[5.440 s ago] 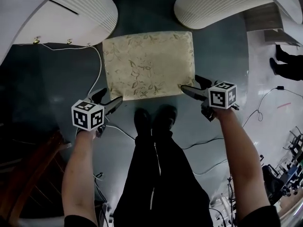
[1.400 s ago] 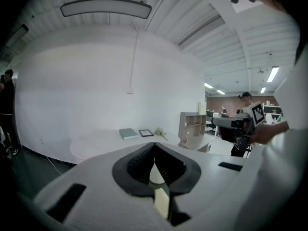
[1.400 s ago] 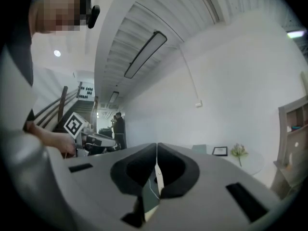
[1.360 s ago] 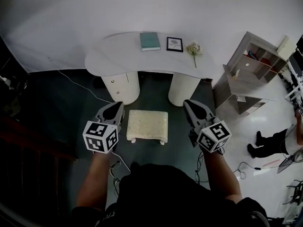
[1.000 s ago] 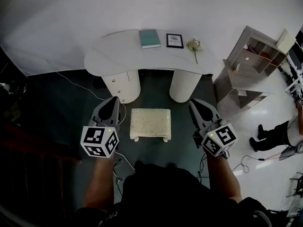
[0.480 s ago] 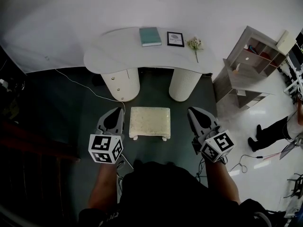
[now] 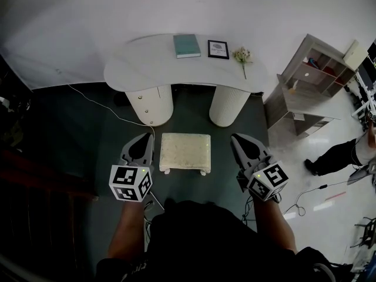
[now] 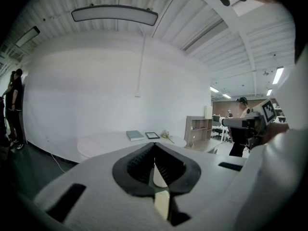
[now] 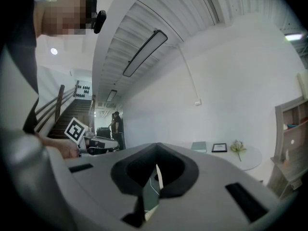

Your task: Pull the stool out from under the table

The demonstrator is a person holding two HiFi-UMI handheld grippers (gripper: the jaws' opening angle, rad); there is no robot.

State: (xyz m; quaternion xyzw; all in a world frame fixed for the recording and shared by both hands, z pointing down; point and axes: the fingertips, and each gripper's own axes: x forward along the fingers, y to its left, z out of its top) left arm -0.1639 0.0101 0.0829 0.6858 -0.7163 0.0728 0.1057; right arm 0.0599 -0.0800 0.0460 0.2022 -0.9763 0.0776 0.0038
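The stool, with a cream floral cushion and pale legs, stands on the dark green floor in front of the white table, out from between the table's two ribbed pedestals. My left gripper hangs in the air to the stool's left, shut with nothing in it. My right gripper is to the stool's right, also shut and holding nothing. Both are well above the stool. In the left gripper view my left gripper shows its jaws closed together; in the right gripper view my right gripper does the same.
On the table lie a teal book, a framed picture and a flower sprig. A wooden shelf unit stands at the right. Cables trail over the floor. A dark staircase is at the left; another person stands far right.
Long ago both grippers were low, at the stool's front corners. Over the last second both grippers sank a little and drew back toward me; the stool has stayed put.
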